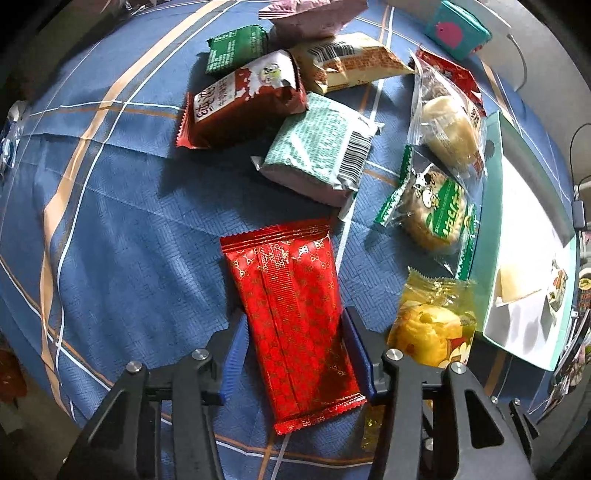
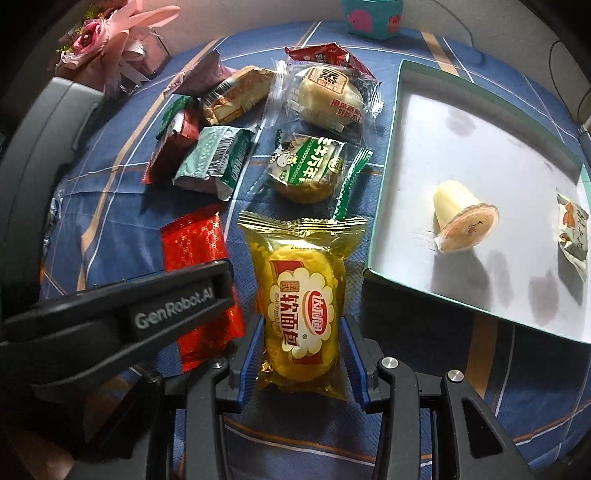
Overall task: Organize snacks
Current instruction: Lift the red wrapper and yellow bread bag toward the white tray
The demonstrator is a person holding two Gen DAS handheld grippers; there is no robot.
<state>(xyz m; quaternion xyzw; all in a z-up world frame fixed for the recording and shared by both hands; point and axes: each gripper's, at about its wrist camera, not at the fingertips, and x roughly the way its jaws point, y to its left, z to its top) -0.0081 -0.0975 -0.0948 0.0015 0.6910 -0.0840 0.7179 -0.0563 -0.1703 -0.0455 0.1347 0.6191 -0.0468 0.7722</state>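
I count ten wrapped snacks on the blue plaid tablecloth (image 1: 110,206) and two more in the box. My left gripper (image 1: 295,354) points straight down with the red foil packet (image 1: 291,314) lying between its blue pads; the right pad touches the packet's edge, but I cannot tell whether the jaws are actually pinching it or only bracketing it. My right gripper (image 2: 301,354) straddles the yellow soft-bread packet (image 2: 301,306), and its blue pads sit against the wrapper's two long sides, clamped on it, with the packet resting on the cloth. The two packets lie side by side, just apart.

Beyond them is a loose cluster: one mint-green packet with a barcode (image 1: 321,147), one dark red packet with a cartoon figure (image 1: 243,107), one dark green packet (image 1: 236,46), one beige packet (image 1: 351,61), one mauve packet (image 1: 314,16). Nearer the box lie one clear bag holding a pale bun (image 2: 327,98), one green-and-clear bag holding a round cake (image 2: 306,171), and one small red packet (image 2: 325,55) half hidden behind the bun.

One open teal-edged box (image 2: 384,177) sits to the right, touching the cloth. Inside it are one jelly cup on its side (image 2: 463,218) and one small packet (image 2: 572,236) at the far edge, well apart.

One teal container with pink shapes (image 2: 371,18) stands at the back, and one pink flower bouquet (image 2: 107,48) at the left rear.
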